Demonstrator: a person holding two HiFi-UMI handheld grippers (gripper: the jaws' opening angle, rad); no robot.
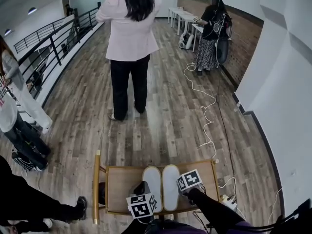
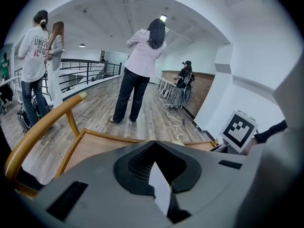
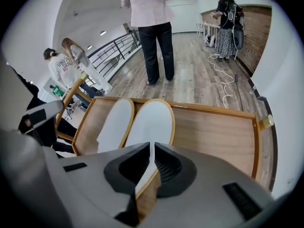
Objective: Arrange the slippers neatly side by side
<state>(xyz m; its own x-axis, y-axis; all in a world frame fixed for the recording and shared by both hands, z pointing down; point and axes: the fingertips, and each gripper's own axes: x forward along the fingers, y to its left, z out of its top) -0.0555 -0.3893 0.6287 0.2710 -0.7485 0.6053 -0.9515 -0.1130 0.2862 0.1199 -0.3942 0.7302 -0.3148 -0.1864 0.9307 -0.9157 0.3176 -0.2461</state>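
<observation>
Two white slippers with tan rims lie side by side, toes away from me, on a low wooden tray (image 1: 122, 168): the left slipper (image 1: 152, 182) and the right slipper (image 1: 170, 179). My left gripper (image 1: 143, 186) hangs over the near end of the left slipper. In its own view the left gripper (image 2: 154, 163) has its jaws together, with white showing through the slit. My right gripper (image 1: 183, 182) sits by the right slipper's near end. In its own view the right gripper (image 3: 152, 148) is shut and empty above the right slipper (image 3: 149, 122), beside the left slipper (image 3: 114, 122).
A person in a pink jacket (image 1: 129, 38) stands on the wood floor just beyond the tray. A white cable (image 1: 207, 116) snakes along the right to a power strip (image 1: 226, 201). Other people stand at the left and far right. A gold rail (image 1: 96, 189) borders the tray's left side.
</observation>
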